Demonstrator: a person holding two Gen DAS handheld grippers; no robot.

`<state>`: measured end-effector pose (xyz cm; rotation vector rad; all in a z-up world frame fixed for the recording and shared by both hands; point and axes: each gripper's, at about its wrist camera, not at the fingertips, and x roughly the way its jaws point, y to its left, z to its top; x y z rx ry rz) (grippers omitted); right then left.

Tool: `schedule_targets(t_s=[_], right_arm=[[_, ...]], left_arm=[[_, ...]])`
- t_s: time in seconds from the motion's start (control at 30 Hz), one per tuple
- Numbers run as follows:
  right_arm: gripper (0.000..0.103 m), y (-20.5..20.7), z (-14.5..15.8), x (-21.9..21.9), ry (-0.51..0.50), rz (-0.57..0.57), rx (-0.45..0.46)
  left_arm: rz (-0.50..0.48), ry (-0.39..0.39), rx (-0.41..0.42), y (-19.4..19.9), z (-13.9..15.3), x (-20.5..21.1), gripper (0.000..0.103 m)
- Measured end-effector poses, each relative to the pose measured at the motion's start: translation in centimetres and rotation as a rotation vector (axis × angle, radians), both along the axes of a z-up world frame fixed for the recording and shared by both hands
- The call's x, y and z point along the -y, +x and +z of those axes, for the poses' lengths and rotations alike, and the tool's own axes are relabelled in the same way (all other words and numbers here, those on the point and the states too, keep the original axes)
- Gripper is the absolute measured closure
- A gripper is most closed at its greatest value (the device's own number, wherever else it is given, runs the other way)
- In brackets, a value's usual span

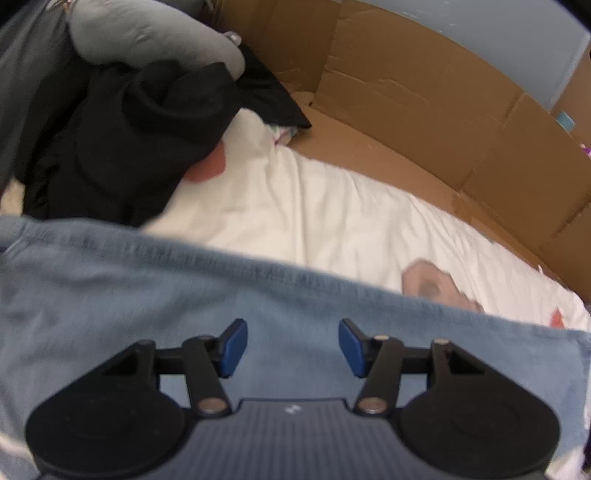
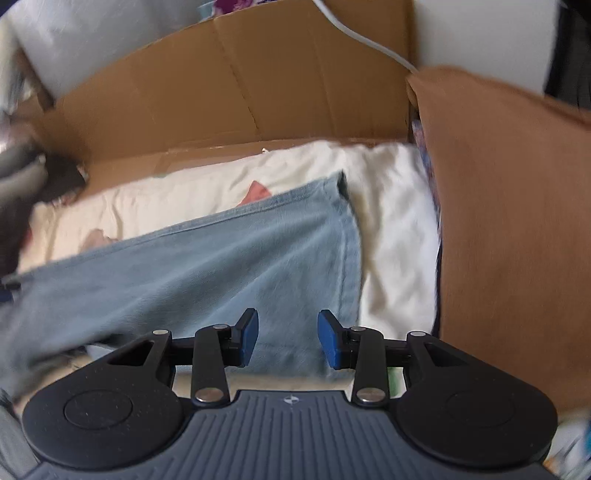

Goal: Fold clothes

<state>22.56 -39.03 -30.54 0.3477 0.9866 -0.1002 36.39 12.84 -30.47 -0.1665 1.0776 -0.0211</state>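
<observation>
A light blue denim garment (image 1: 184, 295) lies flat on a white printed sheet (image 1: 314, 206); its hemmed end (image 2: 325, 229) reaches the upper right in the right wrist view. My left gripper (image 1: 293, 345) hovers above the denim with its blue pads apart and nothing between them. My right gripper (image 2: 288, 338) hangs over the denim's near right edge, jaws apart, no cloth pinched. A heap of black clothes (image 1: 122, 144) with a grey garment (image 1: 147, 33) on top lies at the far left.
Brown cardboard walls (image 1: 424, 110) fence the back of the sheet. An orange-brown cushion or cloth (image 2: 517, 240) stands close on the right. A white cable (image 2: 362, 37) runs down the cardboard. Dark clothes (image 2: 22, 192) show at the left edge in the right wrist view.
</observation>
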Motion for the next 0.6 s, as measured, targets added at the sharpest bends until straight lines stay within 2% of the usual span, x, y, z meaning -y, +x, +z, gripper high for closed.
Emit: schedule_targets(t_s=[0.07, 0.13, 0.17, 0.3, 0.5, 0.6], right_arm=[[0.059, -0.6, -0.7, -0.3, 0.027, 0.003, -0.006], [0.056, -1.1, -1.6, -0.2, 0.083, -0.046, -0.015], [0.051, -1.4, -2.1, 0.1, 0.131, -0.088, -0.017], [0.045, -2.9, -4.2, 1.2, 0.284, -0.245, -0.04], [0.042, -5.1, -7.6, 3.2, 0.548, -0.469, 0.027], [0.041, -5.4, -9.0, 3.3, 0.624, -0.536, 0.059]], left_arm=[[-0.004, 0.012, -0.013, -1.3, 1.0, 0.0, 0.046], [-0.015, 0.027, -0.021, -2.7, 2.0, 0.0, 0.045], [-0.018, 0.031, -0.025, -3.2, 2.4, -0.1, 0.045], [-0.035, 0.035, -0.053, -5.0, 3.6, -0.4, 0.045], [-0.029, 0.032, -0.084, -7.5, 3.2, -0.8, 0.045], [-0.039, 0.036, -0.102, -8.7, 2.2, -0.5, 0.045]])
